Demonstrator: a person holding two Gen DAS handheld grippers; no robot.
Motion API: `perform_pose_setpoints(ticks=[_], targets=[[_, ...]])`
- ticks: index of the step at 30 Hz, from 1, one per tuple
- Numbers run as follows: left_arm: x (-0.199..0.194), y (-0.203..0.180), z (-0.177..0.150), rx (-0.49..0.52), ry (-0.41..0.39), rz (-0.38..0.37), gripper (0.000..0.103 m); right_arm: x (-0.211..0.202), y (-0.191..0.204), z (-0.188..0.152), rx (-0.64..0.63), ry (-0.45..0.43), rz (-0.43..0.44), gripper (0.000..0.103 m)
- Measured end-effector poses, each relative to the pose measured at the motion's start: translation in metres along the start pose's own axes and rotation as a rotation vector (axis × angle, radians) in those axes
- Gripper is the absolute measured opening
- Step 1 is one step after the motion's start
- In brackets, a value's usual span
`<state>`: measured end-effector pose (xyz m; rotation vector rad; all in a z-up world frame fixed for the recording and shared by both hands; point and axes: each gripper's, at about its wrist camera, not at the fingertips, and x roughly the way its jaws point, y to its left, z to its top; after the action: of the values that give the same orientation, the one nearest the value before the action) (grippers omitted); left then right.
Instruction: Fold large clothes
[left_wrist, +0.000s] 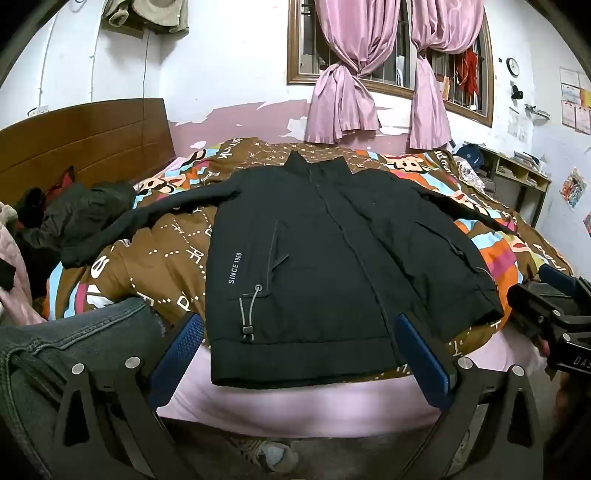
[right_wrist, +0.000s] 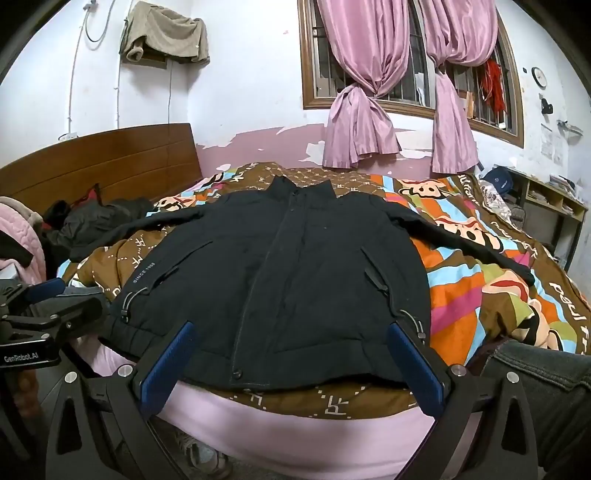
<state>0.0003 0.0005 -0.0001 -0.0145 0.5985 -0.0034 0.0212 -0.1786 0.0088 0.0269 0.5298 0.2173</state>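
Both your left gripper (left_wrist: 299, 354) and right gripper (right_wrist: 291, 363) hang spread and empty just short of the hem of the black jacket (left_wrist: 325, 258), which lies flat, front up, sleeves out, on the bed (left_wrist: 295, 402). Expect padded, floppy bulk; pinch thick seams at cuff or shoulder.

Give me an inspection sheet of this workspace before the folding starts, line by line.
Surface: bed with patterned quilt.
Job's things: black jacket spread flat, front up, closed, sleeves out to both sides.
Clutter: heap of dark clothes by the headboard.
Grippers: left gripper and right gripper both open, empty, at the hem.
Cables: thin cord hanging down the wall.
Surroundings: pink curtains, barred window, shelf.
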Motion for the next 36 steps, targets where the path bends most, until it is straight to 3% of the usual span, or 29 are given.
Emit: perform_pose_setpoints(ticks=[36], targets=[[0.0014, -0.0012, 0.0038, 0.0, -0.012, 0.009, 0.101, 0.0019, -0.0024, -0.0019, 0.012, -0.003, -0.032, 0.103]])
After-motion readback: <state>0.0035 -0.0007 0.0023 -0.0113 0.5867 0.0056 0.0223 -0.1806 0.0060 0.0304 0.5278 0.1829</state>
